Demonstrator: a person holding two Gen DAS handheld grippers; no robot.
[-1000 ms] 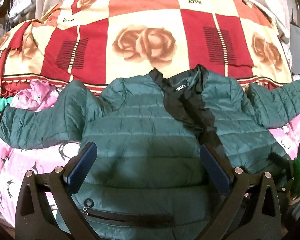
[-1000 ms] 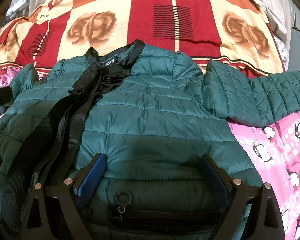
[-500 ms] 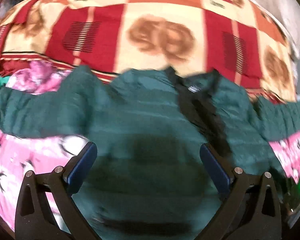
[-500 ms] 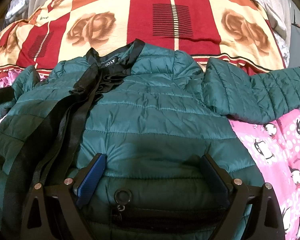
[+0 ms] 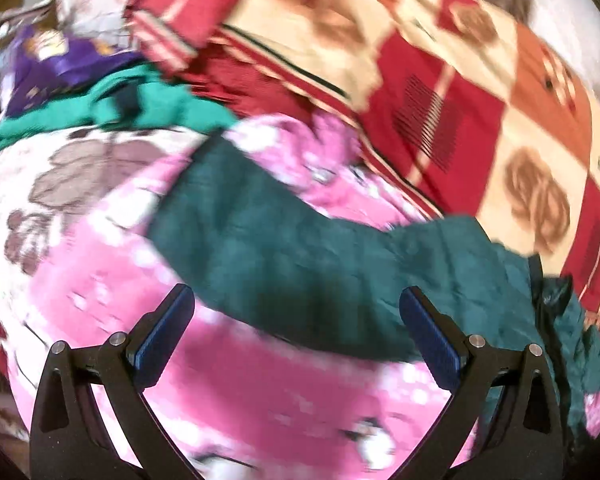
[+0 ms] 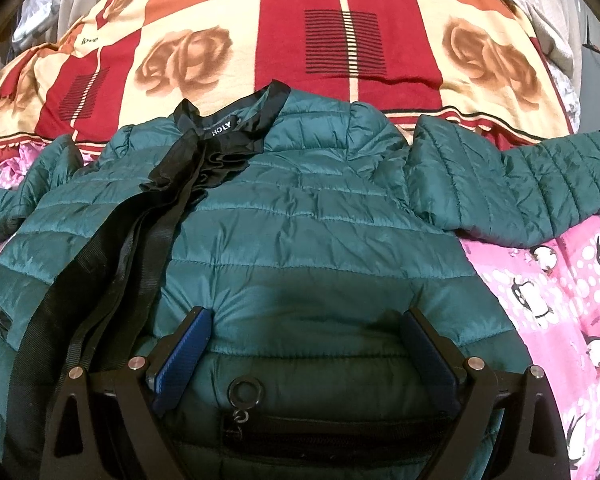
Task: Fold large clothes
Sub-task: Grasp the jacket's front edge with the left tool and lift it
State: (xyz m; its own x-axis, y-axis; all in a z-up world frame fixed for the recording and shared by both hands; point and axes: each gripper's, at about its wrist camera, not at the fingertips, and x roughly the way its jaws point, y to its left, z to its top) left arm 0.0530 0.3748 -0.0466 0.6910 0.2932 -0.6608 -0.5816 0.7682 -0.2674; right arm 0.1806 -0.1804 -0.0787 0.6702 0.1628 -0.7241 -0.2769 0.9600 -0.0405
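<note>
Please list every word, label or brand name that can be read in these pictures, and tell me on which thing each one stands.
"love": on a cream square of the rose-patterned blanket, at its far edge, in the right wrist view.
"love": again on that blanket, smaller, on a cream square at the left.
"HOLY": on the black neck label of the green quilted jacket; its left edge may be hidden, so it could be part of a longer word.
Left wrist view: a small dark word on the blanket at the right edge, too blurred to read.

green jacket [image 6: 320, 232] on pink sheet [image 6: 572, 304]
</note>
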